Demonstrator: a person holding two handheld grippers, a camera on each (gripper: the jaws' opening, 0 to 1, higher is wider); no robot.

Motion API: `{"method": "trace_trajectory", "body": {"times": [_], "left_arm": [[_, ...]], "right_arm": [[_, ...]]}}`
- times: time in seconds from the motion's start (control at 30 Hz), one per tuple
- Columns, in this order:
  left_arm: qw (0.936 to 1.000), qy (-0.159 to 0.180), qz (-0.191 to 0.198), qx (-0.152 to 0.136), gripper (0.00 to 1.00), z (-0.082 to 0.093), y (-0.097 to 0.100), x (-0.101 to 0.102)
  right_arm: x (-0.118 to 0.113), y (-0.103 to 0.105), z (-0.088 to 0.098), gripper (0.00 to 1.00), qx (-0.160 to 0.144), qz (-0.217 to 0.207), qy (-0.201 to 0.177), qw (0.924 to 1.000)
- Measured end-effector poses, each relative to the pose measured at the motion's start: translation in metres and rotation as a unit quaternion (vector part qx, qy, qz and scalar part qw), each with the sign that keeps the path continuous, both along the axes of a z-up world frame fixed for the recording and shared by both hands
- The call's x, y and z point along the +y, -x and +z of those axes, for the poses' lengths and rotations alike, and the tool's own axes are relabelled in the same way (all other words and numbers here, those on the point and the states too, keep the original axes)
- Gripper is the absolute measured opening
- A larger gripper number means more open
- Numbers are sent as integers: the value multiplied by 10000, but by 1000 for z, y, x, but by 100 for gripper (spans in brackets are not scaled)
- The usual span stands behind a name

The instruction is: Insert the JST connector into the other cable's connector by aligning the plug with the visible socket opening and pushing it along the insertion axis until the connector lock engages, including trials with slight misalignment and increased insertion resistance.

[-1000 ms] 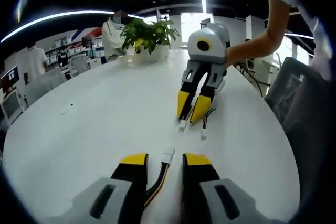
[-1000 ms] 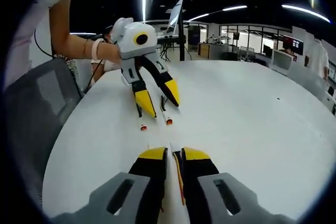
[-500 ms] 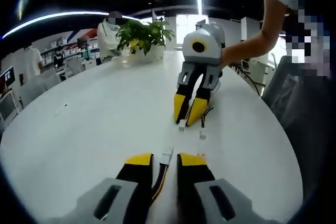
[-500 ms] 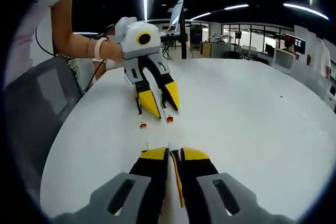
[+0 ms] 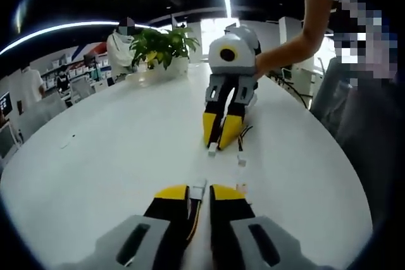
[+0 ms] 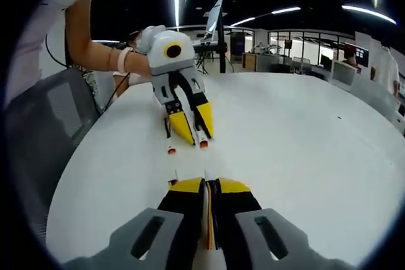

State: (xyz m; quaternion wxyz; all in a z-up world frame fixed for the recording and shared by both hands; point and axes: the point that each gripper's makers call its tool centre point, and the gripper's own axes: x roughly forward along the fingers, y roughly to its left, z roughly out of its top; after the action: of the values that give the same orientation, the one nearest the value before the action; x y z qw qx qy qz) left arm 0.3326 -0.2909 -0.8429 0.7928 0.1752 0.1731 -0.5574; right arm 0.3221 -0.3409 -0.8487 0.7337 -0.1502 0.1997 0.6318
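Both pairs of jaws have drawn closer together since a second ago. The left gripper [image 5: 200, 191] is pinched on a white JST plug [image 5: 199, 187] at six o'clock on the white table [image 5: 114, 150]. Toward one o'clock, the right gripper [image 5: 221, 137] is clamped on the other cable's connector [image 5: 212, 150], tips facing, apart.

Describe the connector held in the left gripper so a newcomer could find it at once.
On the white table, find the left gripper at the bottom of the left gripper view. The white connector pokes out between its yellow tips, trailing coloured wires, unlike the loose white plug lying farther off.
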Motion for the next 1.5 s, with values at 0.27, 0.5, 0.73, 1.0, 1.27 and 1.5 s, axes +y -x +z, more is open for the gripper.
{"method": "trace_trajectory", "body": {"times": [0.27, 0.5, 0.73, 1.0, 1.27, 1.5], "left_arm": [[9999, 96, -76, 56, 3, 0, 5, 0], [9998, 112, -104, 84, 0, -1, 6, 0], [9996, 9, -235, 151, 0, -3, 5, 0], [9995, -1, -290, 143, 0, 4, 6, 0], [9990, 241, -270, 256, 0, 17, 3, -5], [9987, 242, -304, 324, 0, 24, 3, -10]], "right_arm": [[0, 1, 0, 4, -112, 98, -12, 9999], [2, 1, 0, 4, -145, 111, -15, 9998], [-1, 2, 0, 4, -190, 185, 102, 9996], [2, 1, 15, 4, -225, 187, -35, 9996], [4, 0, 25, 4, -300, 275, -50, 9992], [11, 1, 35, 4, -364, 381, -126, 9985]]}}
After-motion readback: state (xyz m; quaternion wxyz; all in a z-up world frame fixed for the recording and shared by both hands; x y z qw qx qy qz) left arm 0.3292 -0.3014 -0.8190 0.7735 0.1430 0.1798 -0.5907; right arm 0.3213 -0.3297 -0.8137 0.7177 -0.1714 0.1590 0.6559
